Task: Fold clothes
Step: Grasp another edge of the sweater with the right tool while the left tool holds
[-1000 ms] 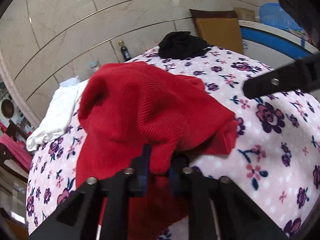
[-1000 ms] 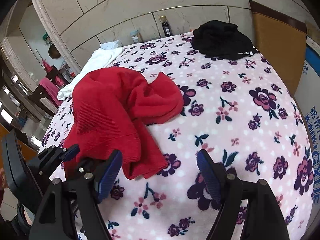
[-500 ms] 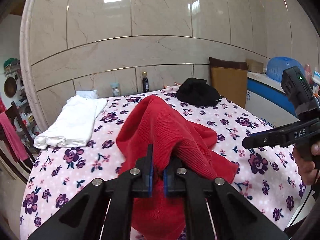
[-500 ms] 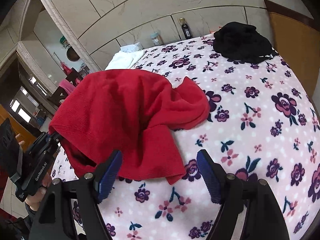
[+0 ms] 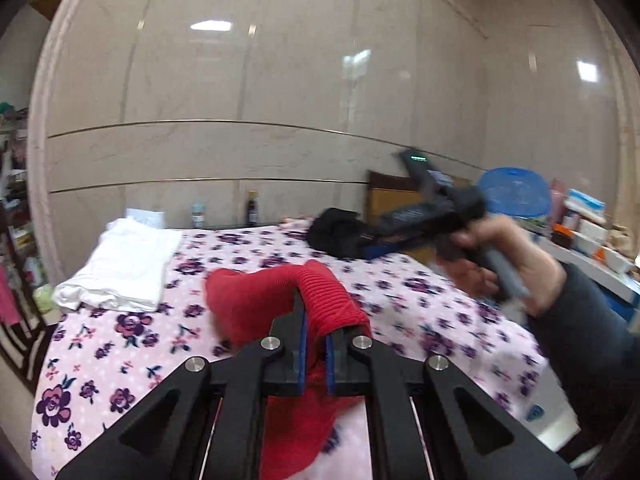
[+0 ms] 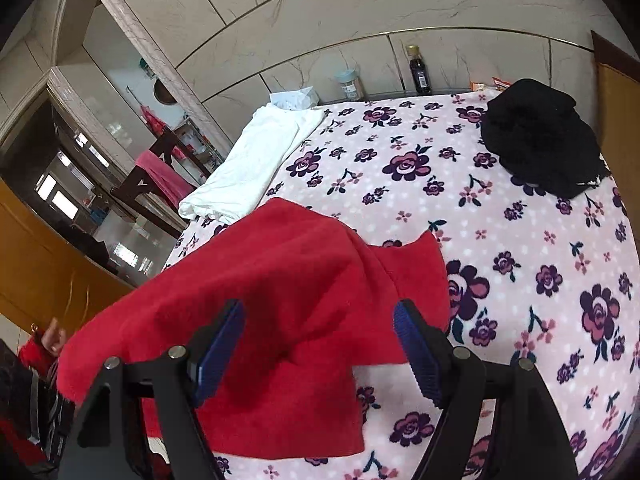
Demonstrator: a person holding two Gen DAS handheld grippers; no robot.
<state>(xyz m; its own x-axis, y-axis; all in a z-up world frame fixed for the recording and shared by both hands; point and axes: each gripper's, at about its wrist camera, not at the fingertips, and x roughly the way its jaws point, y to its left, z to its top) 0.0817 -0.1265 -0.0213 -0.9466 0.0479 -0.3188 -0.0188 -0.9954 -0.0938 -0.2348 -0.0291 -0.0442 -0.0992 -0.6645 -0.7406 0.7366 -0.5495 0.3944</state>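
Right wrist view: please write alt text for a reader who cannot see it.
The open right gripper hovers above a red knitted garment, lifted at its left side over a pink flower-print table cover. A folded white garment lies far left, a crumpled black garment far right, and a dark bottle stands by the wall.

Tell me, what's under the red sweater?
Under the red sweater is the flowery pink blanket; its flowers show all around. The patch right beneath is covered, so anything hiding there can't be seen.
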